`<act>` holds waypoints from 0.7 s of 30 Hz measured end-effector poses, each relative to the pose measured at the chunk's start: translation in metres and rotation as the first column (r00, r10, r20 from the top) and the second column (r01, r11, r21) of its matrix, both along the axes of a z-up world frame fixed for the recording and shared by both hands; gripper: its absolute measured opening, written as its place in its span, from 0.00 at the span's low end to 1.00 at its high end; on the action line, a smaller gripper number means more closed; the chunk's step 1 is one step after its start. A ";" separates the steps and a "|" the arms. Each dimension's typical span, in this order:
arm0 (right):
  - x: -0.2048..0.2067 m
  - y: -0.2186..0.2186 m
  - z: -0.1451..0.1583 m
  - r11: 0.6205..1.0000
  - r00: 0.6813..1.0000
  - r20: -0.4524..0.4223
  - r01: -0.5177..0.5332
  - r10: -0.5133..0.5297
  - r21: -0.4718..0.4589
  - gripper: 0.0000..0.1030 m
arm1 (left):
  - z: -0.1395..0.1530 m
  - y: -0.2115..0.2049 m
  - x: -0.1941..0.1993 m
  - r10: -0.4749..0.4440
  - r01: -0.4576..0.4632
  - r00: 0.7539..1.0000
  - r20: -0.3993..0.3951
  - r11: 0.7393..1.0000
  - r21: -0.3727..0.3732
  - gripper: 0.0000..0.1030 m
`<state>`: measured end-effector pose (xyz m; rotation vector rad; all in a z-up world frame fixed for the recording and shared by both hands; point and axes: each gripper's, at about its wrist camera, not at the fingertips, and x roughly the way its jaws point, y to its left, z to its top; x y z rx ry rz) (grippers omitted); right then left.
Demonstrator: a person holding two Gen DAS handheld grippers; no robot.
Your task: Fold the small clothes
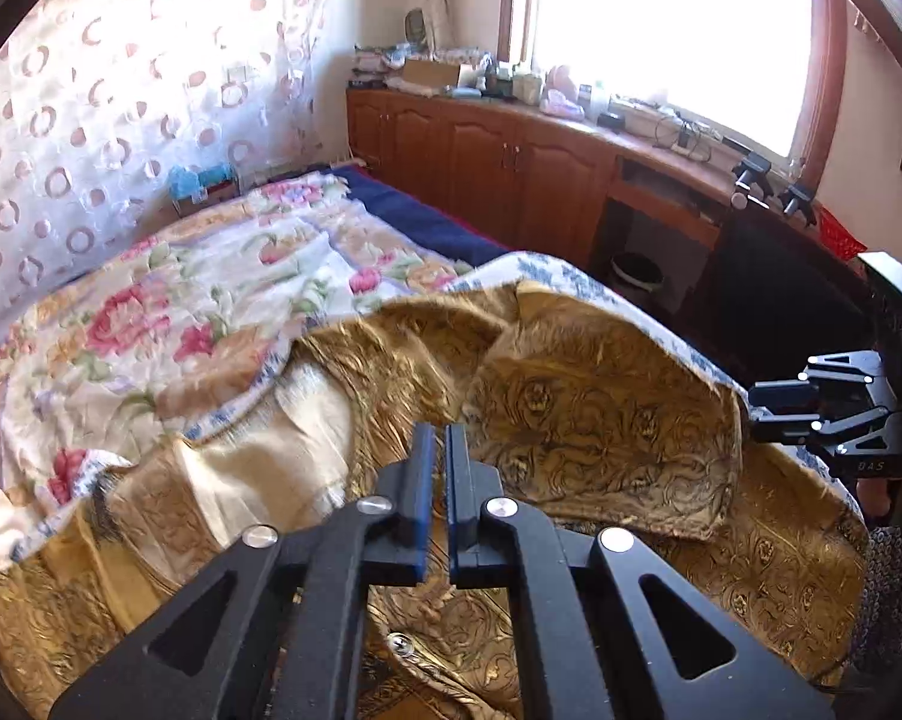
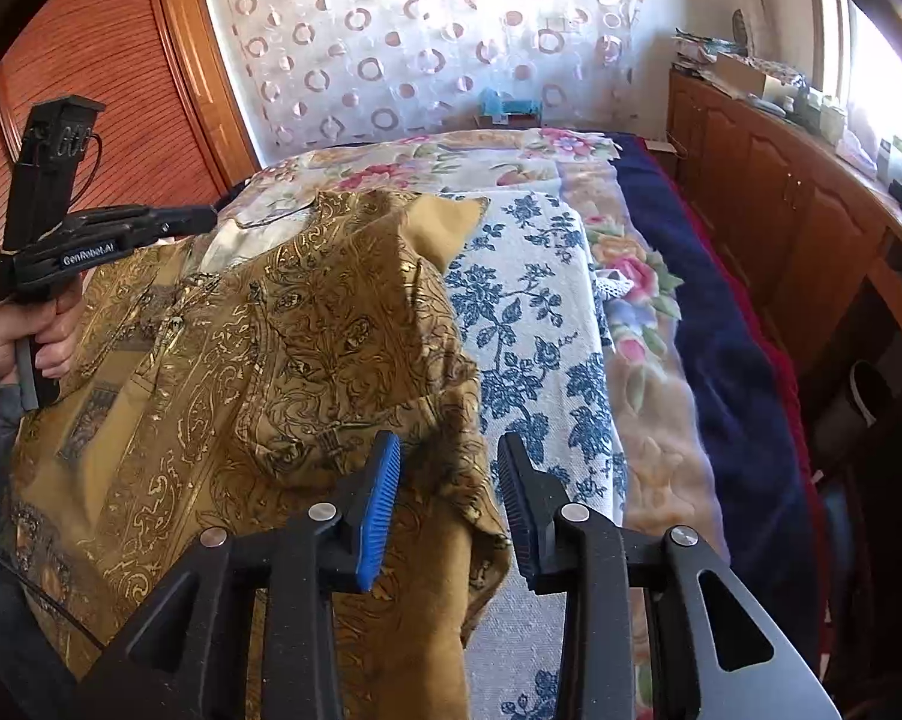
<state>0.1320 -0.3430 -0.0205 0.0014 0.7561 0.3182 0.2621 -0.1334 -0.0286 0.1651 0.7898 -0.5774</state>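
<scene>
A gold brocade garment [image 1: 601, 420] [image 2: 240, 360] with a cream lining [image 1: 282, 456] lies crumpled on the bed. In the left wrist view my left gripper [image 1: 440, 438] hovers just above it, jaws shut to a thin slit, and no cloth shows between the pads. The right wrist view has that left gripper [image 2: 210, 217] at the garment's far left edge, held by a hand [image 2: 48, 336]. My right gripper [image 2: 451, 480] stands open over the garment's near right edge, with a fold of cloth between the unpressed pads. The right gripper [image 1: 751, 405] also shows at the right of the left wrist view.
Under the garment lies a blue-and-white floral cloth [image 2: 529, 330], on a pink floral bedspread [image 1: 180, 300]. A navy blanket [image 2: 721, 360] runs along the bed's right side. Wooden cabinets [image 1: 481, 168] [image 2: 781, 210] line the window wall, with a waste bin [image 1: 637, 276] below. A wardrobe [image 2: 102, 78] stands left.
</scene>
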 end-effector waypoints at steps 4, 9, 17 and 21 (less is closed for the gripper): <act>0.001 0.003 -0.001 1.000 1.000 0.001 0.002 -0.002 -0.007 0.34 | -0.021 -0.009 0.010 -0.024 0.024 0.995 -0.092 1.000 0.000 0.28; 0.004 0.001 -0.008 0.999 1.000 -0.008 0.029 -0.029 -0.030 0.34 | -0.044 -0.023 0.017 -0.033 0.040 0.988 -0.149 0.998 0.046 0.36; 0.011 0.001 -0.021 0.996 0.998 -0.013 0.060 -0.061 -0.065 0.40 | -0.049 -0.028 0.015 -0.055 0.062 0.992 -0.112 0.996 0.066 0.09; 0.012 0.004 -0.022 0.995 0.998 0.000 0.066 -0.067 -0.080 0.43 | -0.035 -0.023 0.006 -0.062 0.065 0.995 -0.072 0.997 0.044 0.05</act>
